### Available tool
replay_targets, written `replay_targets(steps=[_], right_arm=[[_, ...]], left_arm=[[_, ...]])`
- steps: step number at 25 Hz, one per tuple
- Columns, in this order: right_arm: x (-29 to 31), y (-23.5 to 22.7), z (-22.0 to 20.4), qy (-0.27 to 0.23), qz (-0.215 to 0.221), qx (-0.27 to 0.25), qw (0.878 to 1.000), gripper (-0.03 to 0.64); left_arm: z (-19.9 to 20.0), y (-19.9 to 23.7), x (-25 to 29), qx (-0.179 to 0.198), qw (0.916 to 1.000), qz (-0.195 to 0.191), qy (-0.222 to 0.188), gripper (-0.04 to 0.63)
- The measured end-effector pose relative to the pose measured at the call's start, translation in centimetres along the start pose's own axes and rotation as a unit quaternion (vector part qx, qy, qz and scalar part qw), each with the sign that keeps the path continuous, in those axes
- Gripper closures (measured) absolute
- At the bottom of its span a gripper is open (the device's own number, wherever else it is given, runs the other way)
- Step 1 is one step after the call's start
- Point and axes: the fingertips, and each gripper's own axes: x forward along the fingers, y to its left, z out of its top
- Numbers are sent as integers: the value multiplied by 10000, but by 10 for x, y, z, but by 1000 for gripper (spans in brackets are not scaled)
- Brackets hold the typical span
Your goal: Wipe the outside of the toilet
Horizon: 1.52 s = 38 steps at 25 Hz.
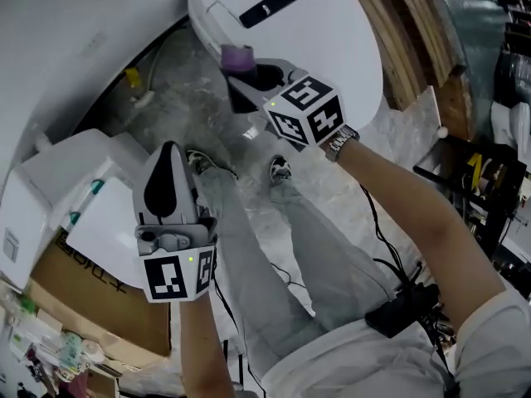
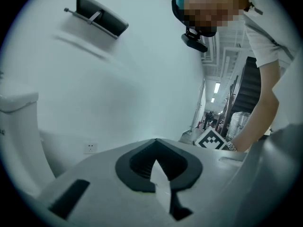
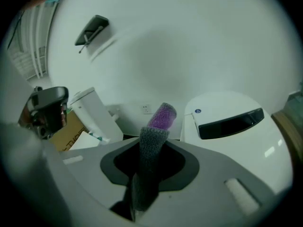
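At twelve to one o'clock in the head view, the toilet (image 1: 332,23) stands on a mottled grey stone floor (image 1: 178,81), lid down. Its shell is glossy white, hard and smoothly rounded, with a dark elongated inset on the lid. No dirt can be made out. It is judged rigid, fixed and slippery. It needs no holding, only light sweeping pressure over the curves.

The right tool (image 1: 249,80) is clamped on a cloth (image 1: 238,55), its jaws closed on the folded body of it. The cloth looks knitted or terry-like. It is grey along the gripped length and purple at the free end, which stands up past the jaw tips. It is judged soft, light and floppy, and the present hold leaves only a short tip to wipe with. That tip lies just beside the lid's near edge, at eleven o'clock of the tool; contact cannot be confirmed.

The left tool (image 1: 170,157), at seven o'clock and well apart from the toilet, has its jaws drawn together on nothing. It points at a bare white wall (image 2: 118,93).
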Motion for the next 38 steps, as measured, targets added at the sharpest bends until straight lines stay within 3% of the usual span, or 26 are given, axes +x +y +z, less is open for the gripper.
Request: replay_targets(steps=[6,11,15,19,22,25,29,32,38], right_arm=[[-134,22,31,-436,463,-961,9933,525],[-259,31,81,-874,749,-1321,9845,525],[-357,54,108,-1114,1043,-1816,9715,525],[-432,68,134,-1392,999,-1961,9655,525],[-481,81,154,-1677,1041,-1925,9613,525],[-527,91,173,-1990,1092,-1845,9563,524],[-568,117,186,-2493,1375,-1250,9504,525],[-579,142,182,-2619,1610,-958,9467,525],[-572,204,184,-2686,2047,-1029,9356,525]], left_arm=[[53,-88,-33,78,9994,136,-311,591],[123,-171,-65,237,9976,94,-638,591],[189,-243,-96,595,9946,-207,-829,591],[225,-291,-132,1348,9874,-327,-762,591],[236,-309,-166,1393,9871,-98,-784,591],[245,-319,-197,1210,9884,279,-878,591],[266,-327,-237,1123,9866,669,-972,591],[282,-331,-256,1184,9824,907,-1128,591],[316,-325,-287,1100,9718,1282,-1644,591]])
